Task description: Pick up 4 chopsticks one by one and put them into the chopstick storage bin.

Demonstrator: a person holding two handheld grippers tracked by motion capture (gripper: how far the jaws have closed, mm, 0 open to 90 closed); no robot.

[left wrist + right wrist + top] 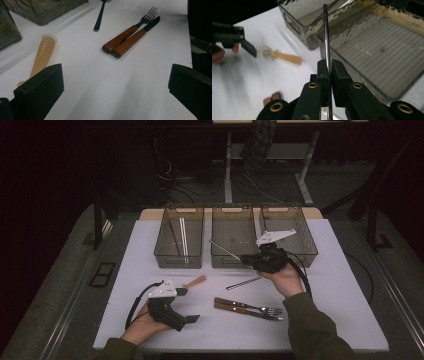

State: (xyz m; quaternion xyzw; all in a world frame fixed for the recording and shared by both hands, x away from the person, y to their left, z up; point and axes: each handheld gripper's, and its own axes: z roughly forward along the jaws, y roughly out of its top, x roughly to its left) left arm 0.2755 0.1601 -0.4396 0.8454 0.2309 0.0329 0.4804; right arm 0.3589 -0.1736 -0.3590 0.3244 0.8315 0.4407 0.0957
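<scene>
Dark room all around, with a white worktop [320,320] lit up in the middle of the high view. Three smoky see-through bins [178,240] sit in a row along the far edge. The right gripper [244,258] hangs just in front of the middle bin, fingers pinched on a thin metal rod [223,249] that sticks out to the left and far, over that bin's near rim. The left gripper [187,306] rests in the hand near the front left, fingers spread wide with nothing between them. A tan wooden stick [195,282] lies just beyond it. Toward the near right, a wood-handled fork [250,307] and wood-handled knife [245,311] lie side by side, touching. A slim dark utensil [243,283] lies between them and the bins.

Left gripper view: both fingers [40,92] stand far apart over bare white worktop, holding nothing. The tan stick [42,55] is by the left finger, and the fork [130,31] and knife [136,37] lie farther out, handles toward the camera.

Right gripper view: the fingers [323,75] are clamped nearly shut on the rod [326,35], which points straight away over the ribbed floor of a bin [374,50]. The left gripper [249,48] shows off to the left, a bit blurry.
</scene>
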